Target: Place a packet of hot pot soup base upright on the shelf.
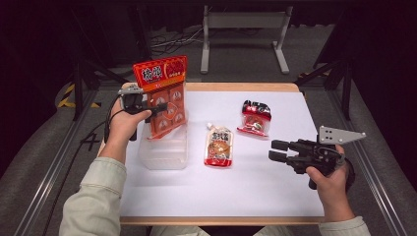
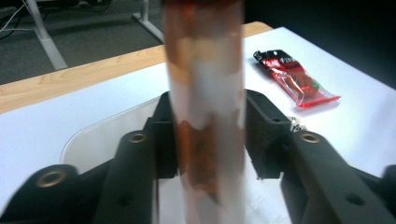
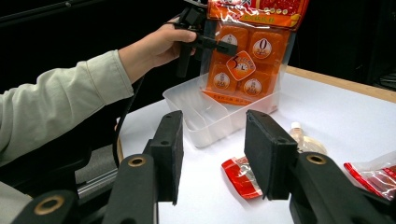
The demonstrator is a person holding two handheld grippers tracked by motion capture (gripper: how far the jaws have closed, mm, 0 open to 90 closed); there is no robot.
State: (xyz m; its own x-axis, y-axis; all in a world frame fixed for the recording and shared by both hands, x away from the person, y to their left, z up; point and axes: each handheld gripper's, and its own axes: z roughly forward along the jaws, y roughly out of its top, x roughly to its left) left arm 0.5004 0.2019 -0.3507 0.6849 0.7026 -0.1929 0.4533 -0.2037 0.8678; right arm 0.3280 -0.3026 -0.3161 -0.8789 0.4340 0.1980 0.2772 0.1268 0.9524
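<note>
Here, my left gripper (image 1: 164, 106) has its jaws on either side of the orange multi-pack bag (image 1: 164, 93). In the left gripper view the bag (image 2: 205, 107) stands upright between the two black pads, blurred, and a thin gap shows on each side, so the pads look loosened rather than pressing; I count this gripper as open around the bag. The bag's lower edge sits inside the clear plastic bin (image 1: 164, 150), and its red header card rises well above the gripper. In the right gripper view the bag (image 3: 247, 56) leans slightly over the bin (image 3: 210, 116), with my left hand (image 3: 159, 44) holding the gripper at the bag's side.

My right gripper (image 1: 278, 150) hovers over the right part of the white table (image 1: 246, 191), jaws parted with nothing between them, pointing toward the middle of the table. Looking along its pads (image 3: 268, 154), I see a spouted sauce pouch (image 3: 303, 137) lying flat beyond them.

From above, that pouch (image 1: 219, 146) lies just right of the bin, and a small red snack packet (image 1: 254, 118) lies farther back, near the pouch but apart from it.
</note>
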